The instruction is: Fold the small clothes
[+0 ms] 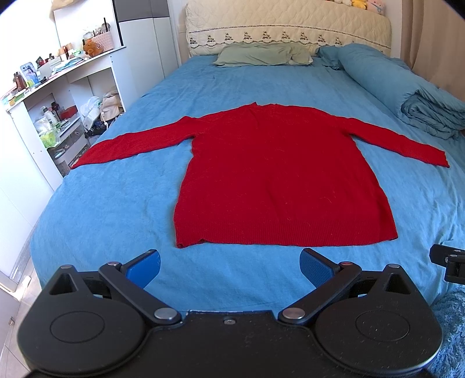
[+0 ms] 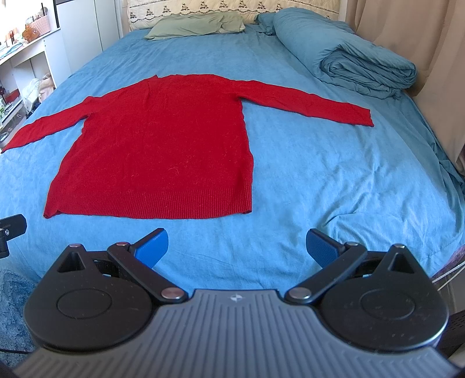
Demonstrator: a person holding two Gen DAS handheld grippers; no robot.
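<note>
A bed (image 1: pixel 122 203) with a blue sheet fills both views, running away from the cameras to a quilted cream headboard (image 1: pixel 287 26). Along its right side lies a rolled blue duvet (image 2: pixel 357 58), and a flat green pillow (image 1: pixel 261 53) rests at the head end, just below the headboard. To the left of the bed stands a white shelf unit (image 1: pixel 61 87) crowded with bottles and small items.

The red sweater (image 1: pixel 279 177) lies spread flat in the middle of the bed, hem toward the cameras and neck toward the pillow. Both sleeves are stretched out sideways: the left sleeve (image 1: pixel 128 145) reaches to the bed's left edge, and the right sleeve (image 2: pixel 308 101) points toward the duvet without touching it. The ribbed hem (image 2: pixel 151 210) is nearly straight, with a small curl at its left corner.

The left tool (image 1: pixel 229 266) hovers over the sheet just short of the hem, its blue-padded fingers (image 1: pixel 144 267) spread wide apart and holding nothing. The right tool (image 2: pixel 237 247) sits likewise near the foot of the bed, beside the hem's right corner, its fingers (image 2: pixel 322 248) spread wide and empty.
</note>
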